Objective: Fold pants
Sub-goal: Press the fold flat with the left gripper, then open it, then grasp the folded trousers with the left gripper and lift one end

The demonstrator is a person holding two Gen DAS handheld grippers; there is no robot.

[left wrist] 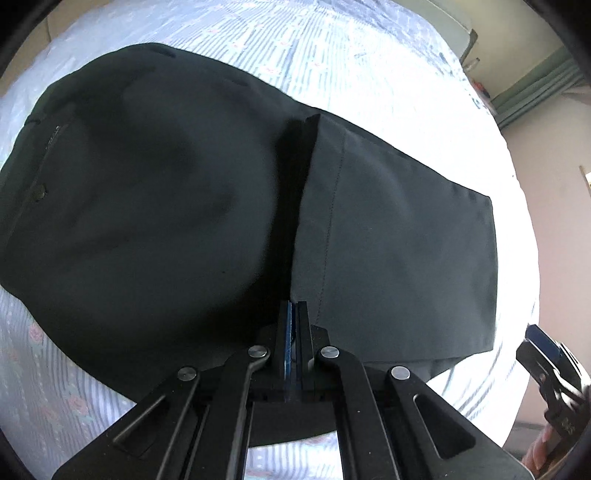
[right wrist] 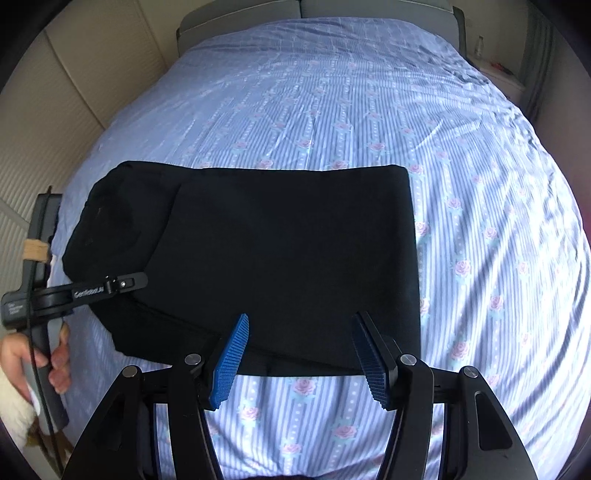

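Black pants [left wrist: 147, 221] lie folded on the bed, waistband to the left, with the legs doubled back over them. The hem edge of the upper layer [left wrist: 314, 206] runs straight down to my left gripper [left wrist: 293, 308], whose blue pads are pressed together, shut on the hem's near corner. From the right wrist view the same pants [right wrist: 277, 240] form a dark rectangle, and the left gripper [right wrist: 142, 280] reaches in from the left at that corner. My right gripper [right wrist: 301, 317] hovers open above the pants' near edge with nothing between its pads. It also shows at the right edge [left wrist: 539, 336].
The bed [right wrist: 332, 110] has a blue striped sheet with pink roses, spreading far beyond the pants. A grey headboard [right wrist: 314, 11] stands at the back, panelled walls [right wrist: 55, 110] on the left, a bottle [right wrist: 479, 46] on a nightstand at the right. A hand [right wrist: 59, 354] holds the left gripper.
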